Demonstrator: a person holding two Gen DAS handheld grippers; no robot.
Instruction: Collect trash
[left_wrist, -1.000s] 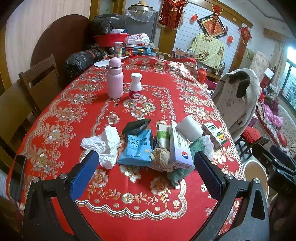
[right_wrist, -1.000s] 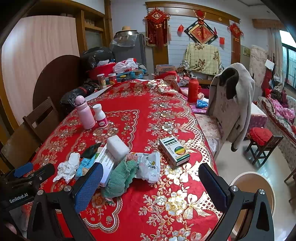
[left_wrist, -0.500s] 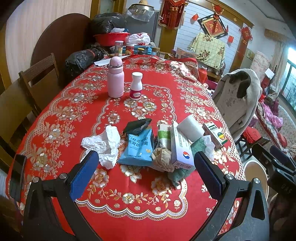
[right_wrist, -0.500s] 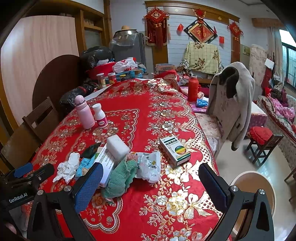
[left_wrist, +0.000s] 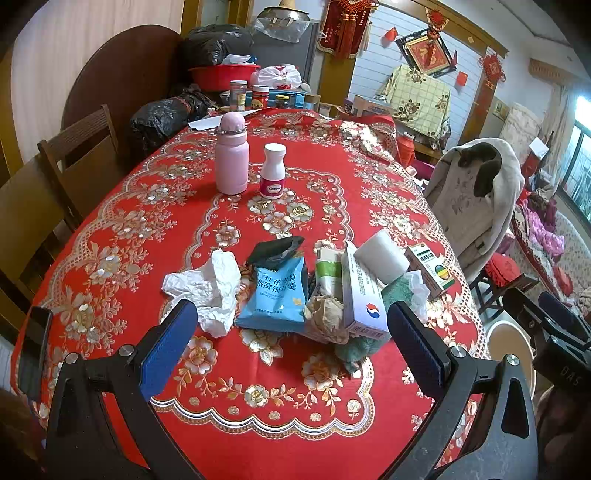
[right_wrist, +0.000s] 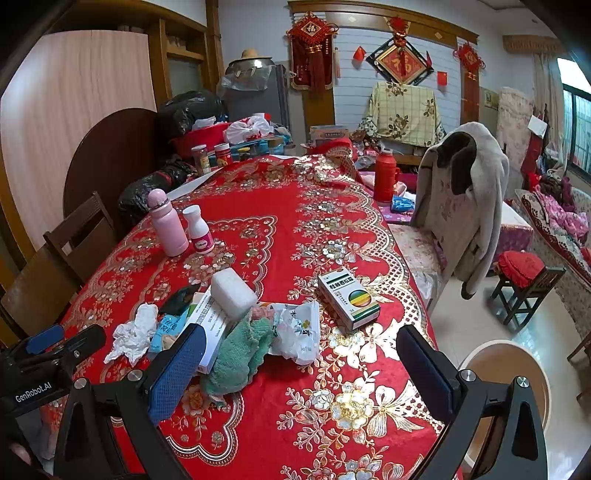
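A heap of trash lies on the red tablecloth (left_wrist: 122, 221): crumpled white tissue (left_wrist: 208, 284), a blue snack bag (left_wrist: 277, 293), a long white box (left_wrist: 360, 295), a white roll (left_wrist: 382, 254), brown crumpled paper (left_wrist: 327, 319) and a green cloth (right_wrist: 242, 347). A white torn wrapper (right_wrist: 299, 330) and a green-striped medicine box (right_wrist: 349, 297) lie to the right. My left gripper (left_wrist: 291, 350) hovers open just short of the heap. My right gripper (right_wrist: 299, 369) is open too, near the cloth and wrapper, holding nothing.
A pink flask (left_wrist: 231, 158) and a white pill bottle (left_wrist: 273, 170) stand mid-table. Jars, black bags and a red basin (left_wrist: 221, 75) crowd the far end. Wooden chairs (left_wrist: 79, 147) line the left; a coat-draped chair (right_wrist: 461, 203) and a round beige bin (right_wrist: 506, 376) are at the right.
Both views have shifted only slightly; the left gripper has crept a little toward the heap. Nothing on the table has moved.
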